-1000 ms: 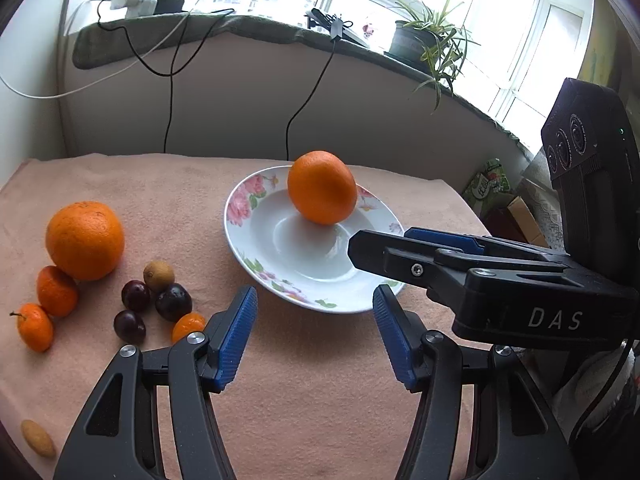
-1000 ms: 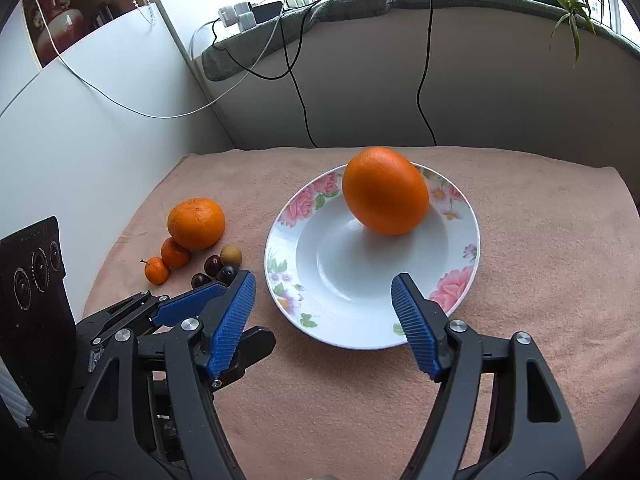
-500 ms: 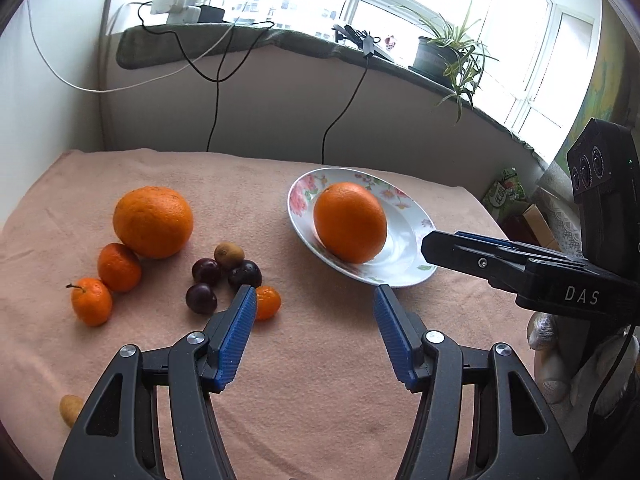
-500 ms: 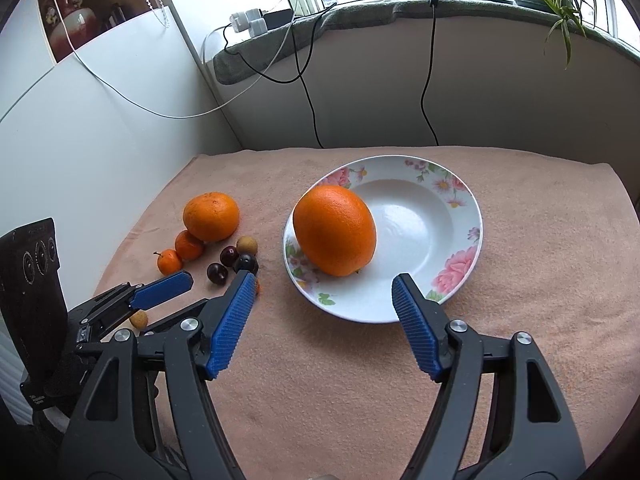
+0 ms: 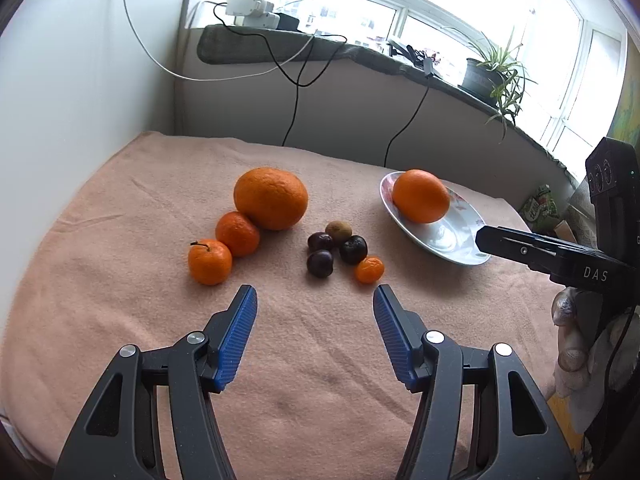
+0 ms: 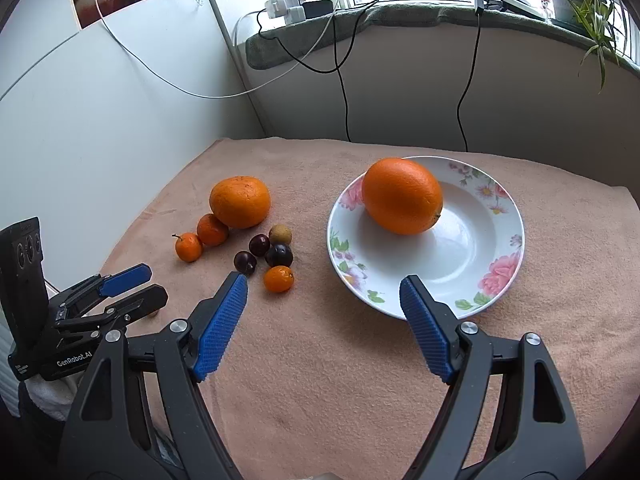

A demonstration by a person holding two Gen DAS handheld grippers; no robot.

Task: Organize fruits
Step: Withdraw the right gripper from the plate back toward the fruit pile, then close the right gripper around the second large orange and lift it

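A large orange [image 6: 402, 195] lies in a white floral plate [image 6: 496, 276] on the pink cloth; the plate also shows in the left wrist view [image 5: 452, 246]. Left of the plate lie a big orange [image 5: 271, 198], two mandarins [image 5: 237, 233] [image 5: 210, 261], several dark plums [image 5: 320, 263], a brown longan [image 5: 338, 232] and a kumquat [image 5: 370, 269]. My left gripper [image 5: 314, 300] is open and empty, just short of the plums. My right gripper [image 6: 322, 286] is open and empty, near the plate's front rim.
A white wall [image 6: 120, 100] bounds the table on the left. A windowsill [image 5: 280, 46] with power strips, hanging cables and a potted plant [image 5: 490, 74] runs behind. The table edge drops off at the right, by a green packet [image 5: 540, 208].
My left gripper has swung left from the plate to face the loose fruit. My right gripper has pulled back from the plate. The orange has rolled to the plate's left side.
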